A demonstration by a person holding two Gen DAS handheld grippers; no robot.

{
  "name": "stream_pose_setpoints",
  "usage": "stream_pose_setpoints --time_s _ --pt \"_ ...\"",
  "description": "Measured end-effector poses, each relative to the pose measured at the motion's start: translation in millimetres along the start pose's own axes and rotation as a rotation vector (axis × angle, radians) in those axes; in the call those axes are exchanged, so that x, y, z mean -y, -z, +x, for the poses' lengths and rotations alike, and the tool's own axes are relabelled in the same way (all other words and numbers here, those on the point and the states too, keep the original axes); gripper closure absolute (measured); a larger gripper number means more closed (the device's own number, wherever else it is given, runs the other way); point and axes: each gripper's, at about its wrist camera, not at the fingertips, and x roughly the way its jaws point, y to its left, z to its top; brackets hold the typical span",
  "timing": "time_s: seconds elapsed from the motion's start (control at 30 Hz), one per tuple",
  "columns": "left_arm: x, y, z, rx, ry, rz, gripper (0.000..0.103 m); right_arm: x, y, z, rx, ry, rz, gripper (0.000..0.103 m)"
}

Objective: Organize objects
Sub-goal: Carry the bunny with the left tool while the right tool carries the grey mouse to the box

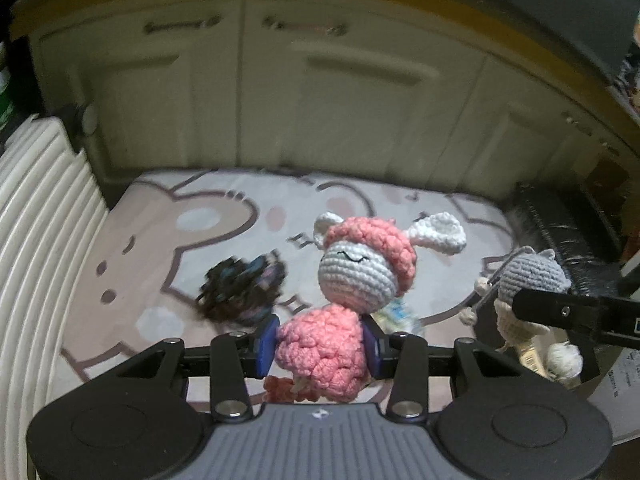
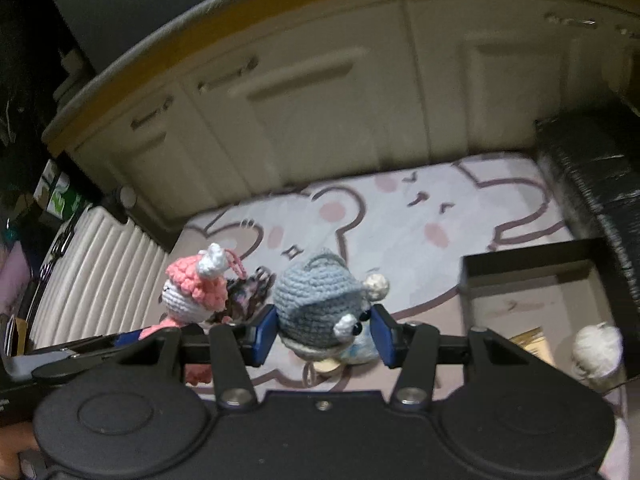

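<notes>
My left gripper (image 1: 320, 346) is shut on the pink body of a crocheted pink-and-white bunny doll (image 1: 352, 264), held above the mat; the doll also shows at the left of the right wrist view (image 2: 192, 292). My right gripper (image 2: 324, 336) is shut on a grey crocheted cat doll (image 2: 316, 300), whose head hangs sideways; the doll also shows at the right of the left wrist view (image 1: 528, 272). A dark fuzzy object (image 1: 244, 288) lies on the mat beyond the bunny.
A pale cartoon-printed mat (image 1: 200, 216) covers the floor before cream cabinets (image 1: 320, 92). A ribbed white case (image 1: 36, 216) stands on the left. A black open box (image 2: 532, 280) with a white ball of yarn (image 2: 596, 348) sits on the right, beside a black wrapped block (image 2: 600, 184).
</notes>
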Motion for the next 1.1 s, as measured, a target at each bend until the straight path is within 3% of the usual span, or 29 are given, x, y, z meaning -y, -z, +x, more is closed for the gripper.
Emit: stream_pose_setpoints --time_s 0.33,0.6,0.8,1.1 --pt "62.5 -13.1 -5.4 0.059 0.097 0.035 0.059 54.6 -5.2 -38.9 0.098 0.072 0.055 0.052" --pt "114.9 -18.3 0.1 0.081 0.184 0.067 0.059 99.3 -2.6 -51.3 0.124 0.124 0.117 0.052" --pt "146.7 -18.2 15.9 0.046 0.265 0.039 0.059 133.7 2.7 -52.2 0.120 0.170 0.166 0.052" --pt "178.3 -5.7 58.4 -0.081 0.340 -0.102 0.059 171.6 9.3 -38.4 0.078 0.228 0.213 0.052"
